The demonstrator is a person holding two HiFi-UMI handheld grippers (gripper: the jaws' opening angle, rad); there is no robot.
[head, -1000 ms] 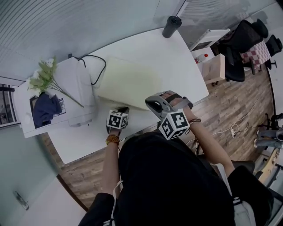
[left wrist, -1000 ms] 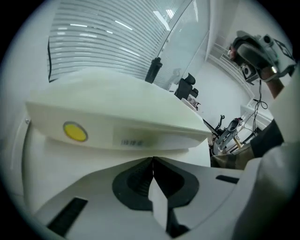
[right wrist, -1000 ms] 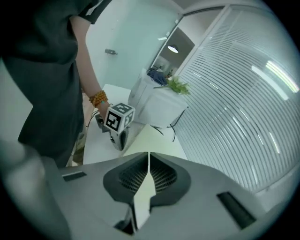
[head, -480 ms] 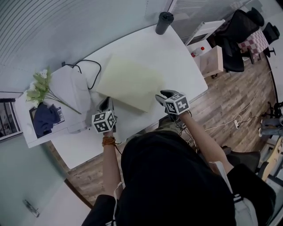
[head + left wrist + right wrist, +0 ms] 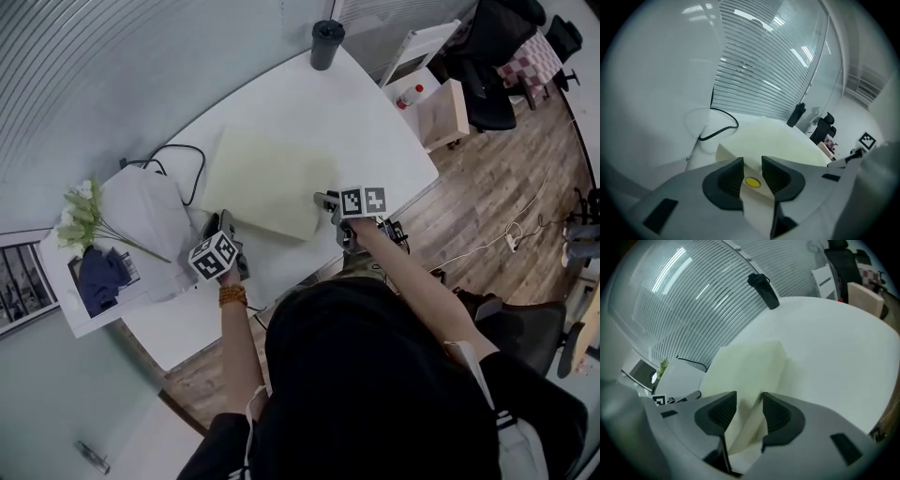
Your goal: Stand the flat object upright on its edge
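Both grippers have advanced from the worktop's (image 5: pixel 375 122) near edge to the pale board (image 5: pixel 272 173). The left gripper (image 5: pixel 225 221) is now at its near left corner and the right gripper (image 5: pixel 324 199) at its near right corner. The fingers (image 5: pixel 725 182), previously closed, are opening astride the board's edge.

A white round-cornered table (image 5: pixel 375 131) stands on a brown wood-plank floor (image 5: pixel 487 206). A black cylindrical flask (image 5: pixel 326 43) stands upright at the table's far edge. A black cable (image 5: pixel 735 123) loops beside a white box-shaped device (image 5: pixel 150 211). White flowers with green leaves (image 5: pixel 80 211) lie near a dark blue cloth (image 5: pixel 101 279).
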